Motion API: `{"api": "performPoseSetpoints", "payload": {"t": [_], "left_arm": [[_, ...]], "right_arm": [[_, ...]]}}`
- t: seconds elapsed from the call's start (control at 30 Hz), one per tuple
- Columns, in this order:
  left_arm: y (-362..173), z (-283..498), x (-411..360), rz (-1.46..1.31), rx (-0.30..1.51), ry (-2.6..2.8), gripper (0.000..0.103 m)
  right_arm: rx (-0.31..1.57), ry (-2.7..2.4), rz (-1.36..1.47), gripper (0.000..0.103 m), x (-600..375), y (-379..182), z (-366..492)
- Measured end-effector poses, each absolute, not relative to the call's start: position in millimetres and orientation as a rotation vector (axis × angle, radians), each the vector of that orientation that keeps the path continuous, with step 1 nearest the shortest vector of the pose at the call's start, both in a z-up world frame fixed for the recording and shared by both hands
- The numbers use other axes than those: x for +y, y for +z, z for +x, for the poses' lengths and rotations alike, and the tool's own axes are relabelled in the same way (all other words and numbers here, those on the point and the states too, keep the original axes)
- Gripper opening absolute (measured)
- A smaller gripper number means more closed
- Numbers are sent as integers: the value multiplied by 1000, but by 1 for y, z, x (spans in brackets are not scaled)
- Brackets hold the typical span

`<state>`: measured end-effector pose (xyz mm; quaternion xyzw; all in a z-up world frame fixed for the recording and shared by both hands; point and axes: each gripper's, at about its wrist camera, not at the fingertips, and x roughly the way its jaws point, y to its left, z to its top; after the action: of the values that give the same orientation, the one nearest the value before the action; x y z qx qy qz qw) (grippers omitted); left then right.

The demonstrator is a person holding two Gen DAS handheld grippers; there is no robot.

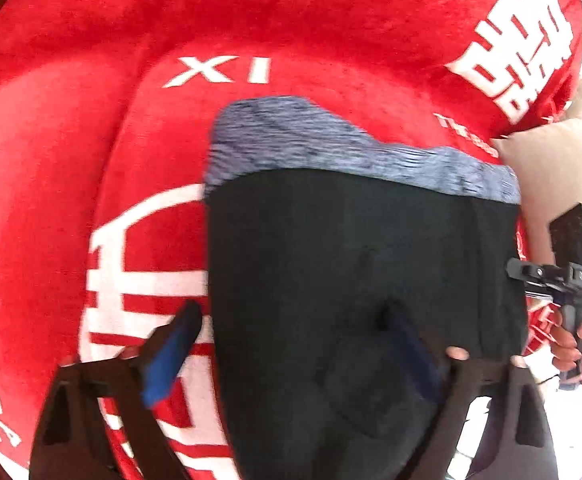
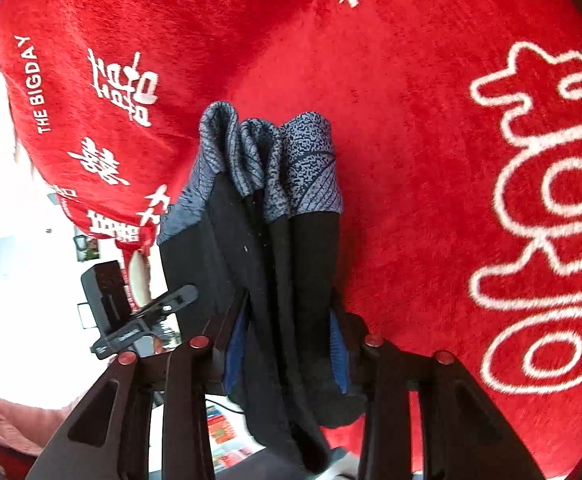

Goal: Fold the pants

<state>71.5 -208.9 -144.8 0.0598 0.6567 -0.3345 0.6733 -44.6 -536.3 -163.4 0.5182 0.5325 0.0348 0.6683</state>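
Black pants [image 1: 363,280] with a mottled grey-blue waistband [image 1: 331,148] lie folded on a red blanket [image 1: 91,140]. My left gripper [image 1: 289,348] hovers over their near left edge and is open wide. Its left finger [image 1: 171,356] is over the blanket and its right finger [image 1: 407,344] over the black cloth. In the right wrist view, my right gripper [image 2: 287,344] is shut on a bunched fold of the pants [image 2: 275,264]. The waistband [image 2: 291,160] points away from it. A hand holds the right gripper's housing [image 1: 575,276] at the pants' right edge.
The red blanket [image 2: 431,160] carries white characters and lettering and is creased at the back. A beige pillow [image 1: 551,168] sits to the right of the waistband. The blanket's edge [image 2: 103,224] drops off to a bright floor, with the left gripper's housing [image 2: 107,300] there.
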Motion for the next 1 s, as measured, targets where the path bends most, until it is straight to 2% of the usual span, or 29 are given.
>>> {"api": "performPoseSetpoints", "payload": {"t": [0.13, 0.27, 0.3, 0.33, 0.37, 0.43, 0.6, 0.73, 0.77, 1.0], "left_arm": [[-135, 72, -202, 177, 1446, -709, 96], [-105, 72, -189, 210, 1378, -632, 96], [-96, 71, -187, 201, 1367, -640, 96], [-91, 70, -187, 192, 1363, -652, 96], [-83, 68, -189, 180, 1359, -676, 96], [-72, 60, -197, 171, 1357, -753, 96], [-85, 43, -235, 241, 1350, -843, 96], [-111, 39, -236, 280, 1363, -807, 96], [-116, 37, -236, 289, 1360, -808, 96], [-130, 18, -253, 441, 1293, -768, 99]], "right_arm": [[1239, 15, 1082, 56, -536, -163, -45], [1298, -112, 978, 56, -529, -141, -48], [1315, -153, 931, 55, -526, -132, -49], [1323, -184, 889, 47, -524, -123, -52], [1319, -203, 856, 31, -520, -113, -53], [1299, -217, 833, 20, -513, -97, -54], [1278, -161, 769, 20, -482, -77, -46], [1350, -181, 729, 19, -470, -99, -44], [1356, -191, 734, 17, -470, -107, -47], [1311, -210, 728, 16, -469, -116, -59]]}}
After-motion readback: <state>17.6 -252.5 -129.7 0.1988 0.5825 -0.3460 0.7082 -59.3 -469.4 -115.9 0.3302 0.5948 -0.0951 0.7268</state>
